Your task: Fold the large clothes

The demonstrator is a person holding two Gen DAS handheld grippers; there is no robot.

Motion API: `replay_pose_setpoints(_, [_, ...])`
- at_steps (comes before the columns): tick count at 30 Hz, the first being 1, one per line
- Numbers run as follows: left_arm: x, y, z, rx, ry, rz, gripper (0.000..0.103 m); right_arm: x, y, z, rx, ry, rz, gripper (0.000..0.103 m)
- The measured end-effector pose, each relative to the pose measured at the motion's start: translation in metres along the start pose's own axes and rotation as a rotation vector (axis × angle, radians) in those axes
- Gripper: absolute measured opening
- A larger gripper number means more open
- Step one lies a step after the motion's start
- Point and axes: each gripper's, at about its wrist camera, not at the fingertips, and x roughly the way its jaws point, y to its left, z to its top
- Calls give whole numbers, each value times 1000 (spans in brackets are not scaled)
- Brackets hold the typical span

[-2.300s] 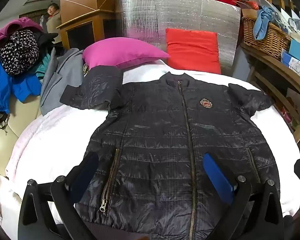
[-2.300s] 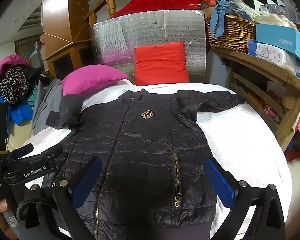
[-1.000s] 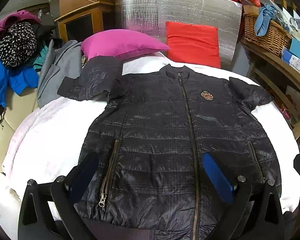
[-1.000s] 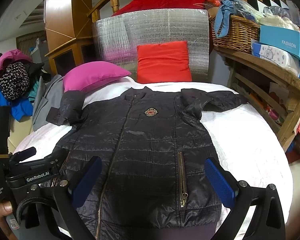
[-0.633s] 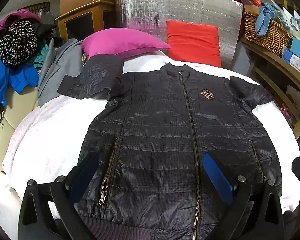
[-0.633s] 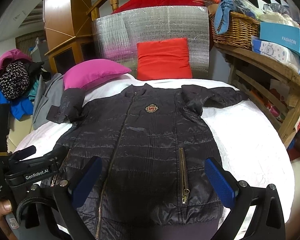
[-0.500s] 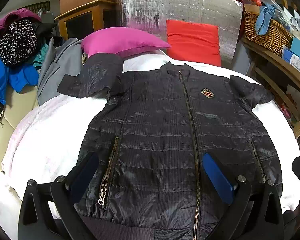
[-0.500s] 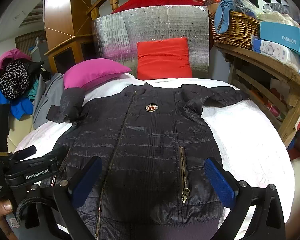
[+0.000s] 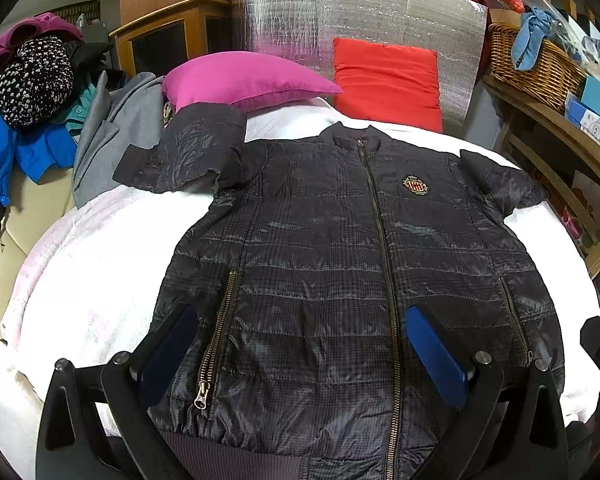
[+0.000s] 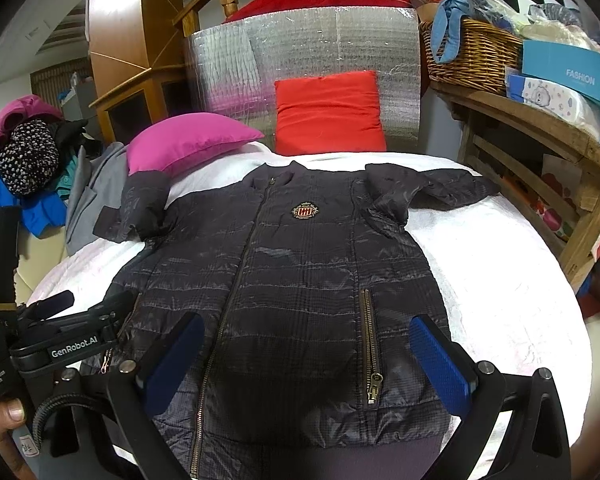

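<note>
A dark quilted zip jacket [image 9: 340,248] [image 10: 300,272] lies face up and flat on a white quilt [image 9: 88,272] [image 10: 512,280], collar toward the far pillows, hem nearest me. Its left sleeve [image 9: 188,152] is bent up against the pink pillow; its right sleeve [image 10: 432,192] lies crumpled outward. My left gripper [image 9: 300,348] hovers open above the hem, left of the main zip. Over the right half of the hem, my right gripper [image 10: 308,356] is also open with nothing between its fingers. The left gripper's body [image 10: 60,344] shows at the right wrist view's lower left, held by a hand [image 10: 0,424].
A pink pillow [image 9: 244,80] and a red cushion [image 9: 388,80] lean at the far end against a silver foil panel [image 9: 360,8]. A heap of clothes [image 9: 32,92] and a grey garment [image 9: 112,132] lie left. Wooden shelves with a wicker basket [image 10: 472,52] and boxes [image 10: 568,76] stand right.
Both grippers have drifted slightly over the hem, so the jacket sits a little differently in view. The jacket itself has not moved and both grippers stay open.
</note>
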Motion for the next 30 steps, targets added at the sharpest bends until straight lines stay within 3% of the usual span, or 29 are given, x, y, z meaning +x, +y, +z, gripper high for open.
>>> replay_pose_setpoints(25, [17,-7,4,14,21,-2,103,19,-11,0,17,34,10,103])
replay_pose_setpoints(30, [25,-2,4,15,20,-3,103,28,-21,-1,32,59,74,103])
